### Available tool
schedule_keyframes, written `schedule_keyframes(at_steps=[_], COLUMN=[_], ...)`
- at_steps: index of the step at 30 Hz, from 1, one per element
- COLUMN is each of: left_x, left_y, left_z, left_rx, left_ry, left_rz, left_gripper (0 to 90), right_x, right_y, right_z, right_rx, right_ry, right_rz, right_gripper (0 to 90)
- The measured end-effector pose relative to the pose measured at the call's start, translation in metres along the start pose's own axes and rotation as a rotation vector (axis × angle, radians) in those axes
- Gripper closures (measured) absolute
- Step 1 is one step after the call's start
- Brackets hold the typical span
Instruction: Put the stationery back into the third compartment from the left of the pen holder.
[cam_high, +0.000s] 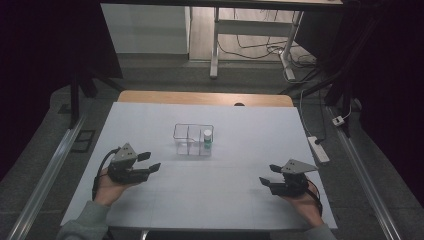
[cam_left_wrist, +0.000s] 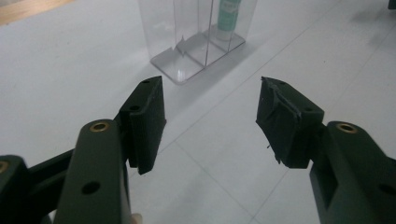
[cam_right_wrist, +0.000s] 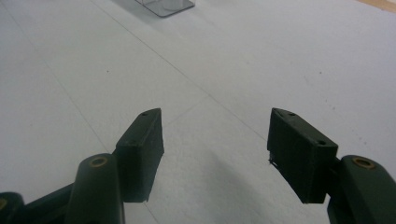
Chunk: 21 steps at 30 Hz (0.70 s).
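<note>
So nearest the camera you've got the two hands at the front edge of the table (cam_high: 150, 210). The left gripper (cam_high: 149, 164) and the right gripper (cam_high: 268, 178) both have their jaws spread wide apart with nothing between them, just bare white tabletop showing through the gap in both gripper views.

The thing that matters for whatever comes next: the clear plastic organizer (cam_high: 193, 139) sits out toward the middle of the table, ahead of both hands and roughly between them, but noticeably closer to the left one. In the left gripper view the organizer (cam_left_wrist: 196, 37) is straight up ahead, slightly left of the gap's centre line, near but not touching. In the right gripper view you only catch a corner of its base (cam_right_wrist: 166, 5) way up at the top edge, well apart from those jaws. So I'd guess the left hand is the one to go in.

The organizer is a see-through box split into compartments by upright dividers, long axis running left-right across the table in the high view. A small bottle (cam_high: 207, 138) with a white cap and green body stands upright in the right-hand compartment; the other ones look empty. The bottle (cam_left_wrist: 227, 18) is on the far side of the box from the left gripper, so the clear wall is in the way from this angle and coming from above looks like the better bet.
</note>
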<state>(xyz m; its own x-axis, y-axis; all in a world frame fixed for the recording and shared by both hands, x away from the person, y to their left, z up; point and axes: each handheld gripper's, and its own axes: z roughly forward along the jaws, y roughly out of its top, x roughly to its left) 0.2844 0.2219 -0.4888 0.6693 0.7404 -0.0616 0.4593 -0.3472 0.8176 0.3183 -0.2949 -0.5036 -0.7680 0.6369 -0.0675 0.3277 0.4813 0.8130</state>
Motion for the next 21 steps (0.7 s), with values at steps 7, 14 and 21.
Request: schedule_keyframes(at_steps=[7, 14, 21], left_x=[0.002, 0.004, 0.003], left_y=[-0.018, -0.038, -0.046], left_z=[-0.007, -0.013, -0.011], left_rx=[0.014, 0.023, 0.044], left_ry=[0.021, 0.035, 0.033], left_rz=[-0.015, -0.040, -0.044], left_gripper=[41.3, 41.2, 40.8], right_x=[-0.004, -0.009, -0.009], right_y=[-0.003, -0.007, -0.007], right_z=[-0.005, -0.009, -0.009], right_rx=[0.002, 0.000, 0.000], right_ry=[-0.007, -0.013, -0.021], right_rz=[0.010, 0.021, 0.016], right_gripper=[34.9, 34.9, 34.9])
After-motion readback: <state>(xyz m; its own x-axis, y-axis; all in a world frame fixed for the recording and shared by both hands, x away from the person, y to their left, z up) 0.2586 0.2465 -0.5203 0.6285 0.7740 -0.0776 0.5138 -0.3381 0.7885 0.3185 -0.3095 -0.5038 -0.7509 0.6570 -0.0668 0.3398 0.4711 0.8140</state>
